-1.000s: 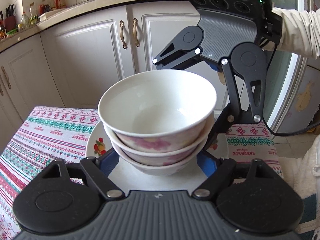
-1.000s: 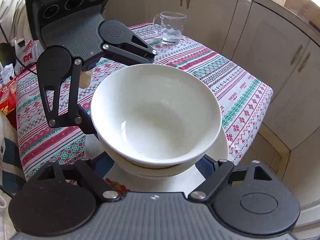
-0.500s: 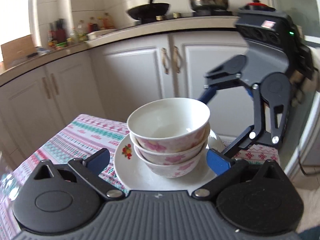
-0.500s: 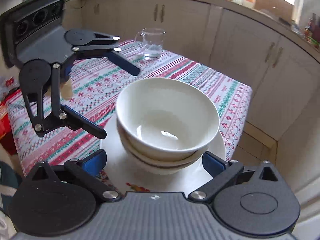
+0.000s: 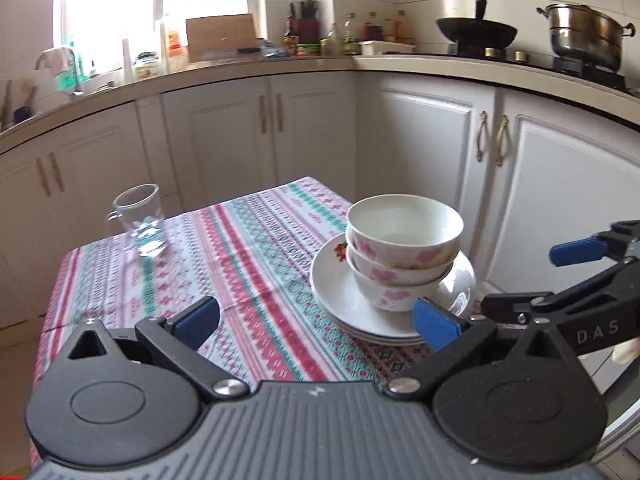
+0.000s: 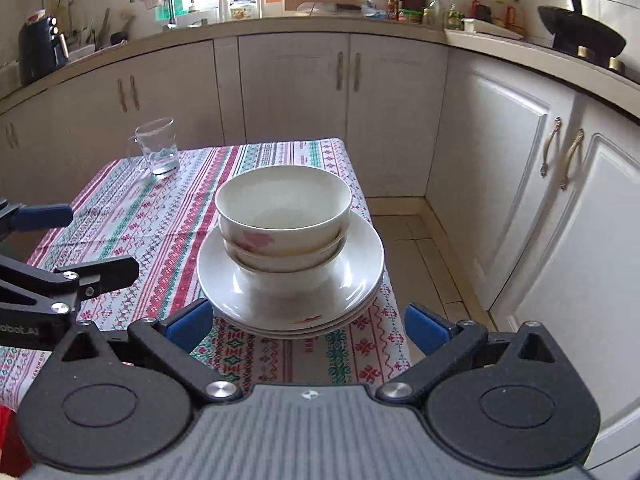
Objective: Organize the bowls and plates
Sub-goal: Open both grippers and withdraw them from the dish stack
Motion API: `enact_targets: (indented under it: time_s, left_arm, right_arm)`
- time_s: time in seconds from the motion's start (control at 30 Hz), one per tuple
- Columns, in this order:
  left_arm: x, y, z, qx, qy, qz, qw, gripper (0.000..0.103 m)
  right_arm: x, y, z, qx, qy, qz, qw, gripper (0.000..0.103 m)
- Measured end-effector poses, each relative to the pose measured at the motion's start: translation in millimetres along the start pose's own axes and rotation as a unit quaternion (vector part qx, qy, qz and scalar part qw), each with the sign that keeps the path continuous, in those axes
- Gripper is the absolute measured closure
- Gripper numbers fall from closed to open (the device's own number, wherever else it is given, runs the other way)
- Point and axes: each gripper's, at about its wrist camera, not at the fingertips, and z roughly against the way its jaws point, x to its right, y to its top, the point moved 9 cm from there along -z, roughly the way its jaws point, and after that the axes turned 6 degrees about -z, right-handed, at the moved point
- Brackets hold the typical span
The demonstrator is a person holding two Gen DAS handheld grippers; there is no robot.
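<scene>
Bowls (image 6: 283, 216) nested on stacked plates (image 6: 352, 280) | left gripper (image 5: 316, 320), right gripper (image 6: 308, 326) wide, empty

White bowls (image 6: 283, 216) with pink flower prints, stacked on white plates (image 6: 360, 276); a small red-and-orange fruit motif shows on a plate's rim. The cloth (image 6: 168, 232) on the tabletop runs in red, green and pink folk-pattern stripes over white. Clear glass mug (image 6: 158, 152). Left hand-held gripper (image 5: 316, 320): black body, blue pads. Right hand-held gripper (image 6: 308, 326): same black and blue. Cream cabinets (image 6: 500, 160) with brass handles, black wok (image 5: 476, 34).
</scene>
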Motion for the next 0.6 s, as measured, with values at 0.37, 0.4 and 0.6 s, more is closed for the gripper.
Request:
enact_targets:
  time_s: [0.37, 0.4, 0.6]
  left_arm:
    - [0, -8, 23, -0.003, 0.030, 0.021, 0.9993, 0.001]
    - [-1, -10, 23, -0.007, 0.031, 0.027, 0.9992, 0.001]
    - [-2, -15, 24, -0.017, 0.043, 0.032, 0.9984, 0.001]
  right_arm:
    - [-7, -9, 26, 0.029, -0.025, -0.004, 0.999, 0.000]
    - [-8, -10, 26, 0.028, -0.028, -0.002, 0.999, 0.000]
    - [-10, -13, 27, 0.028, -0.030, -0.003, 0.999, 0.000]
